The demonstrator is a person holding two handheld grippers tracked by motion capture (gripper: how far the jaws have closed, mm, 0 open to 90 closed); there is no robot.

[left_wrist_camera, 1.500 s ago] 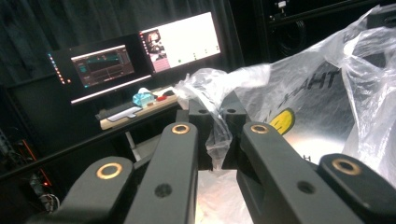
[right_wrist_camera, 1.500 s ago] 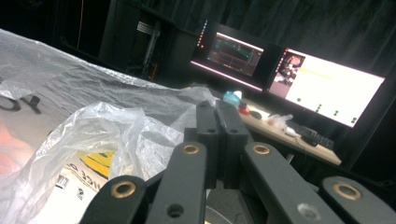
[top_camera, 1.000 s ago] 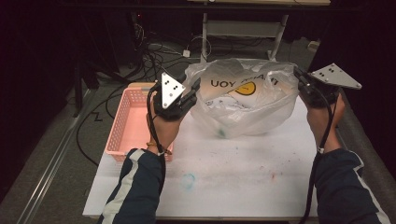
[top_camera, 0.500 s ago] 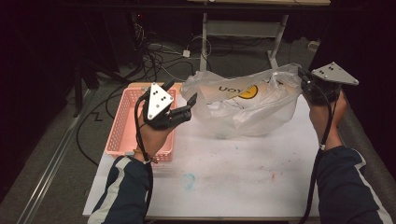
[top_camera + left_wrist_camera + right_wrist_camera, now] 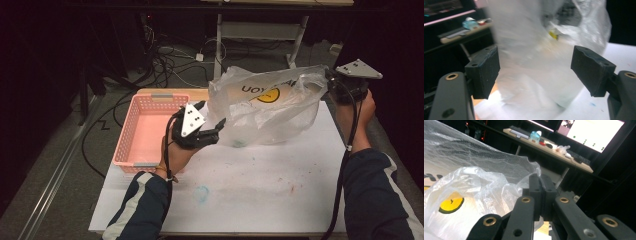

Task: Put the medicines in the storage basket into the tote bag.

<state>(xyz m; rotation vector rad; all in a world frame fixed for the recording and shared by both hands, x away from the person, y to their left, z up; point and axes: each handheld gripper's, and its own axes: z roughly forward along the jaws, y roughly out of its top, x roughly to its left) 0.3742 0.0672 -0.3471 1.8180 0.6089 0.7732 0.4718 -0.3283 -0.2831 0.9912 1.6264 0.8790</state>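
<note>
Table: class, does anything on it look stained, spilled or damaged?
Yes. The white table has smudges: a blue-green mark near the front and faint reddish specks to its right. The bag and basket look intact.

Thin glossy crinkled plastic bag (image 5: 265, 107)

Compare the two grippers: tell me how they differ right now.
The left gripper has just been opening and holds nothing, the plastic bag just ahead of its fingers; the right gripper is shut on the bag's edge. The left sits low near the pink basket; the right is raised. Both face the bag.
</note>
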